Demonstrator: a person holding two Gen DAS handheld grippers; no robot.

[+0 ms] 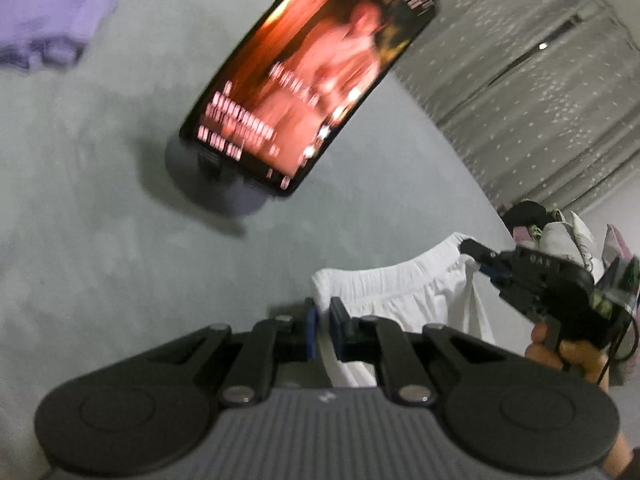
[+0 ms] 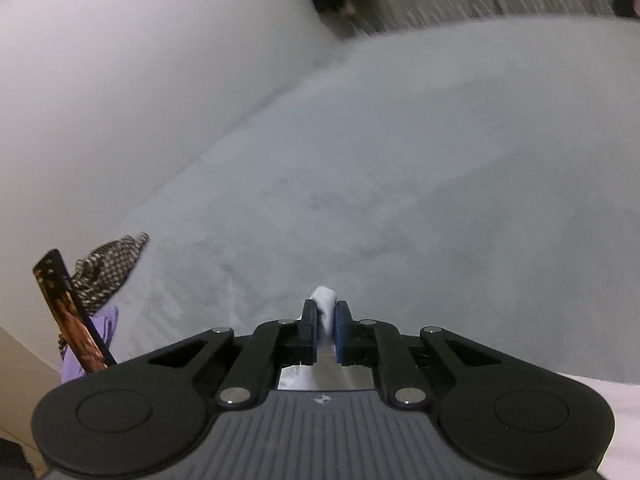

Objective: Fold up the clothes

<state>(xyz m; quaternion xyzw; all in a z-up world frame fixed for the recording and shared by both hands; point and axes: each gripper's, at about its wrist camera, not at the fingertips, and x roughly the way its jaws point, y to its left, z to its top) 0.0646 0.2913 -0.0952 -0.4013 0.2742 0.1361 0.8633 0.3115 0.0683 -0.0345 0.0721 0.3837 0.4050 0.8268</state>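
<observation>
Mostly grey bed surface [image 1: 100, 240] fills both views. White garment [image 1: 404, 292] hangs stretched between both grippers above it. Left gripper [image 1: 323, 330] has jaws narrow, clamped on one end of the waistband; right gripper [image 1: 476, 254], off to the right with the person's hand [image 1: 568, 354] under it, pinches the other end, cloth bunched between its pads [image 2: 342, 328]. Phone [image 1: 308, 76] on a stand, screen lit. Purple cloth [image 1: 44, 24] and checkered cloth [image 2: 108, 268] lie well apart, beyond the phone.

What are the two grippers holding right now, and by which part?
Both grip the white garment at its gathered top edge: left gripper at one end, right gripper at the other.
</observation>
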